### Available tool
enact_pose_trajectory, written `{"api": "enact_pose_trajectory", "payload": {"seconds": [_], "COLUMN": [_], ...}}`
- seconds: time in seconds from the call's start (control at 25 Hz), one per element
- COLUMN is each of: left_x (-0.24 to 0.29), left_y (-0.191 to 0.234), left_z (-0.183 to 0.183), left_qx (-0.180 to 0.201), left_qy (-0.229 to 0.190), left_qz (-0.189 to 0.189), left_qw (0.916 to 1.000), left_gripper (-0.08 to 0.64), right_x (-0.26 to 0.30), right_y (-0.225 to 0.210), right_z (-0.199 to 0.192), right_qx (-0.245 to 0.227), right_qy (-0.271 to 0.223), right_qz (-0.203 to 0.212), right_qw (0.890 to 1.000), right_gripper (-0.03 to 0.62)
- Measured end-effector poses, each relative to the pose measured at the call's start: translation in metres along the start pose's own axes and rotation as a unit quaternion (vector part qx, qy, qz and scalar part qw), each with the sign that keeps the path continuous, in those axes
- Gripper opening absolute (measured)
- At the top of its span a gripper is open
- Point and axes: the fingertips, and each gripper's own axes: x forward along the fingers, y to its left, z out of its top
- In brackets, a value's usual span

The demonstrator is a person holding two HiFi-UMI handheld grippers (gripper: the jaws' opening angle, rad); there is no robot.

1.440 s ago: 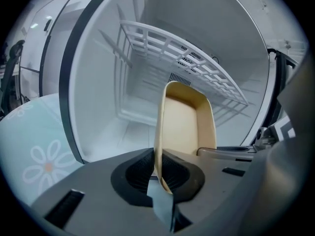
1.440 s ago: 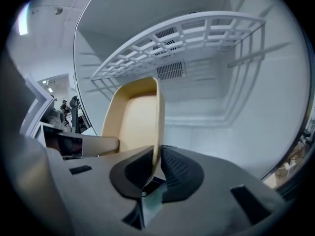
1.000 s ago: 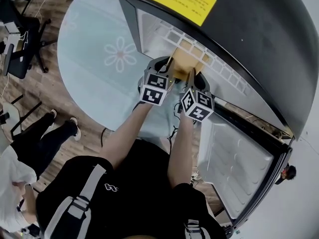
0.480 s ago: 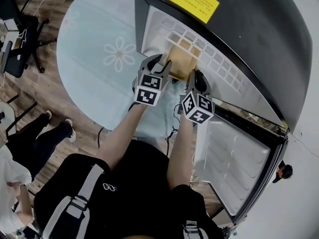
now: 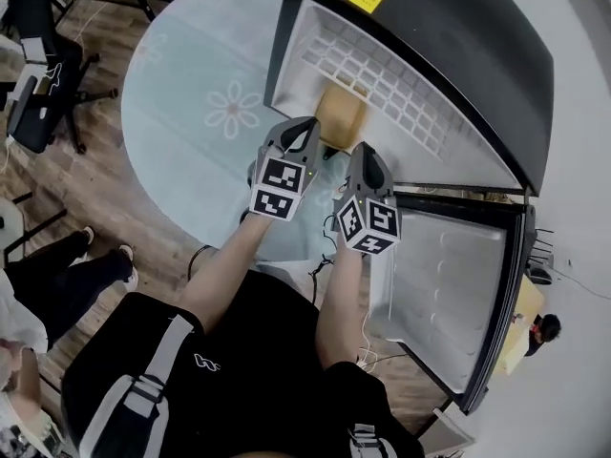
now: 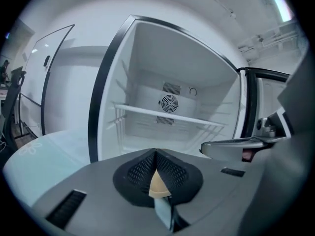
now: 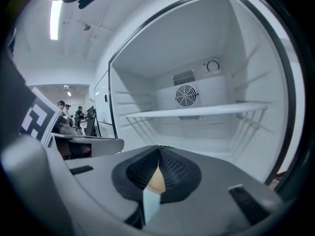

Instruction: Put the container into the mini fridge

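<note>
At fridge mouth: container looks dropped off, claws let go.
Tan, boxy container (image 5: 341, 114) sits low at the front of the mini fridge (image 5: 458, 51), under the wire shelf (image 5: 377, 70), just ahead of both claws. L claw (image 6: 156, 153) has just been closing & is clenched on nothing; only a tan bit peeks thru its slit. R claw (image 7: 159, 149) is clenched too, empty. Next, I think: pull both back, then swing the door (image 5: 449, 294) shut.

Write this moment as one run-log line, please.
left gripper: just closed, on container edge | right gripper: shut on container | container: at open mini fridge mouth
</note>
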Motion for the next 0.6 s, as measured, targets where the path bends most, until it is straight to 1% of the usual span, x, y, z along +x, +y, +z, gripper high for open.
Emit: {"api": "enact_pose_trajectory", "payload": {"seconds": [0.12, 0.28, 0.32, 0.44, 0.6], "left_x": [-0.025, -0.069, -0.08, -0.114, -0.157], "left_y": [-0.001, -0.018, -0.024, -0.043, -0.071], "left_z": [0.023, 0.042, 0.047, 0.058, 0.053], "left_qx": [0.015, 0.049, 0.052, 0.054, 0.048], "left_qy": [-0.024, -0.037, -0.044, -0.064, -0.077], "left_qz": [-0.011, -0.012, -0.012, -0.016, -0.029], "left_qw": [0.9995, 0.998, 0.9976, 0.9964, 0.9955], "left_gripper": [0.0, 0.0, 0.0, 0.0, 0.0], "right_x": [-0.008, -0.045, -0.056, -0.089, -0.137], "right_y": [0.026, 0.055, 0.061, 0.078, 0.094], "right_z": [0.022, 0.035, 0.037, 0.044, 0.049], "right_qx": [-0.012, -0.009, -0.008, -0.02, -0.036], "right_qy": [-0.028, -0.046, -0.049, -0.06, -0.079], "right_qz": [0.011, 0.033, 0.04, 0.057, 0.062], "right_qw": [0.999, 0.998, 0.998, 0.996, 0.994], "right_gripper": [0.002, 0.0, 0.0, -0.001, -0.002]}}
